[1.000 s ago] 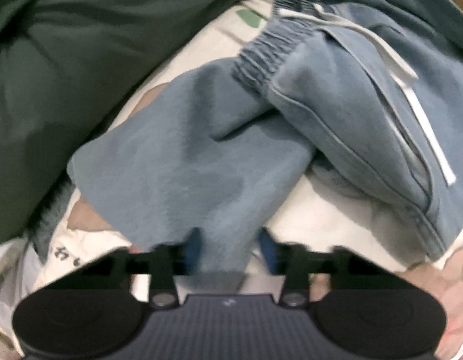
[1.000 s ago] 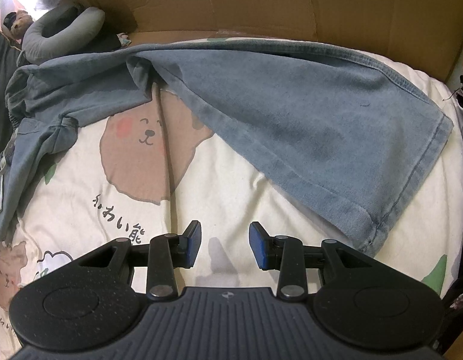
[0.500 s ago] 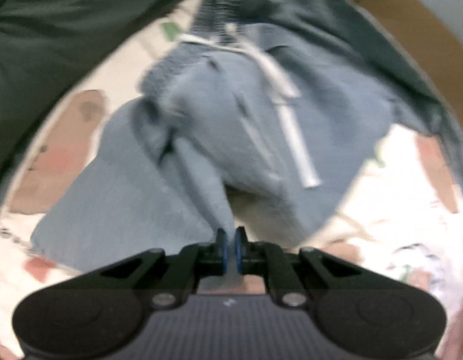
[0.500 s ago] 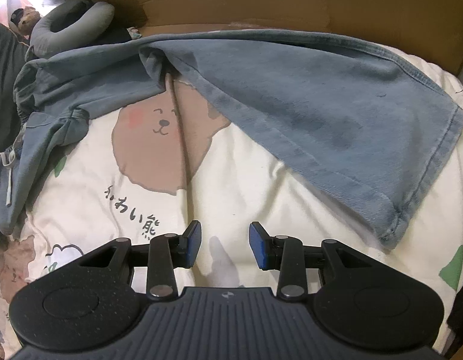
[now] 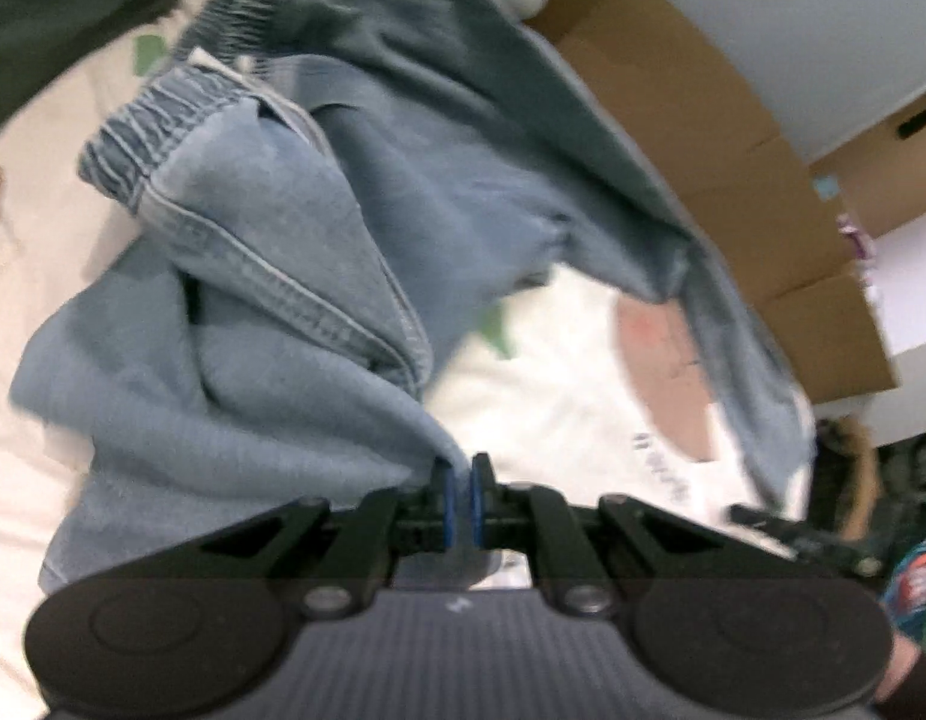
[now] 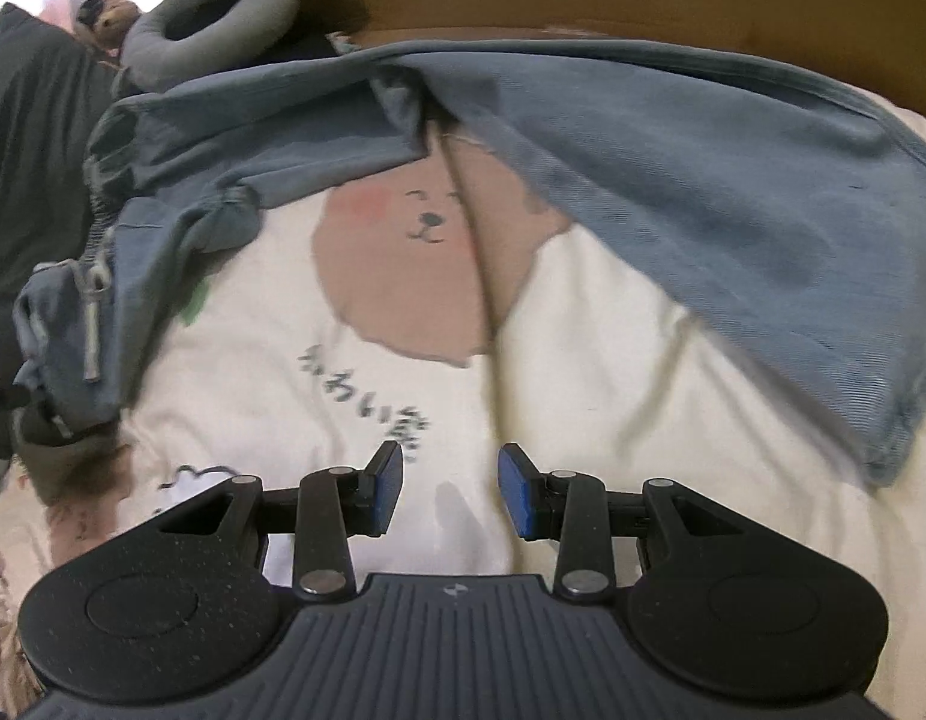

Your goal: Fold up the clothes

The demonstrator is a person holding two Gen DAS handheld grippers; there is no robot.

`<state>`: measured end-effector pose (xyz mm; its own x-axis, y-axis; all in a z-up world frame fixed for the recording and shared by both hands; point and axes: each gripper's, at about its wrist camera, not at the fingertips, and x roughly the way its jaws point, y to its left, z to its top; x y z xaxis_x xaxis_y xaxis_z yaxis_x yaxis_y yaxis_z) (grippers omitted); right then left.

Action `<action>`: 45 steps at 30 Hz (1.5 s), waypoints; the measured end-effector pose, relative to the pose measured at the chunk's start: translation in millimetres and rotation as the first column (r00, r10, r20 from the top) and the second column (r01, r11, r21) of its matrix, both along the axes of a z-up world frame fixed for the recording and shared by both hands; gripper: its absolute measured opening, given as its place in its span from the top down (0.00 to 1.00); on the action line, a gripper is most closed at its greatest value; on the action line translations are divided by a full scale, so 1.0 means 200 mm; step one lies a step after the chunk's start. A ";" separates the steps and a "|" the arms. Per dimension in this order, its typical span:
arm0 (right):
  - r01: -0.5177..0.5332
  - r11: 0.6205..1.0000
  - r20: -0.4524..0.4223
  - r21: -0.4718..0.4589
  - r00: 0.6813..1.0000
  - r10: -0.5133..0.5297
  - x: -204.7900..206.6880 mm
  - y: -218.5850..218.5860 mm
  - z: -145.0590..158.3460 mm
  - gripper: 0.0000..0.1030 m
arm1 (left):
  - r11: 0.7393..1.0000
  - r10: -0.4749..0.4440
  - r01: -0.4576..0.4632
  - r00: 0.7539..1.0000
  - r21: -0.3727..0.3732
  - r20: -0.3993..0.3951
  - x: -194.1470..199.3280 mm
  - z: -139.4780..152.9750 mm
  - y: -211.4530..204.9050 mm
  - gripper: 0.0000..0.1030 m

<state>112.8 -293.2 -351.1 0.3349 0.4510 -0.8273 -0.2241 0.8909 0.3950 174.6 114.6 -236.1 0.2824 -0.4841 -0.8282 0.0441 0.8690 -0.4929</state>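
Light blue denim trousers [image 5: 270,276] with an elastic waistband [image 5: 156,120] lie on a cream bedsheet printed with a bear. My left gripper [image 5: 461,489] is shut on a fold of the denim and holds it lifted off the sheet, the cloth draping to the left. In the right wrist view the trousers [image 6: 703,180] spread across the far side, one leg reaching its hem [image 6: 883,456] at the right. My right gripper [image 6: 450,489] hovers open over bare sheet, nothing between its blue pads, well short of the leg.
Cardboard boxes [image 5: 733,138] line the far side of the bed. A dark green blanket [image 6: 24,150] lies at the left, with a grey neck pillow [image 6: 210,18] and a small toy behind it. The bear print [image 6: 414,258] marks the open sheet.
My left gripper closed on the denim fold, then rose and swung right, dragging the cloth up with it. My right gripper drifted slightly over the sheet and stayed open.
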 end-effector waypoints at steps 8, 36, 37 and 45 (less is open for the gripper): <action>-0.147 0.976 0.012 0.158 0.989 0.147 -0.05 0.25 0.09 0.57 | 0.984 0.008 -0.002 0.999 -0.179 0.034 0.03 0.10 -0.13 0.95; -0.603 0.763 0.178 0.233 0.798 0.576 -0.13 1.10 0.25 0.34 | 0.983 0.032 -0.031 0.999 -0.180 0.007 -0.02 0.03 -0.06 0.95; -0.610 0.756 0.180 0.237 0.793 0.583 -0.14 1.13 0.25 0.34 | 0.984 0.030 -0.029 1.000 -0.173 0.004 -0.02 0.03 -0.05 0.95; -0.651 0.733 0.147 0.196 0.759 0.634 -0.18 1.24 0.16 0.88 | 0.999 0.020 -0.021 0.999 -0.033 -0.039 -0.02 0.02 0.03 0.64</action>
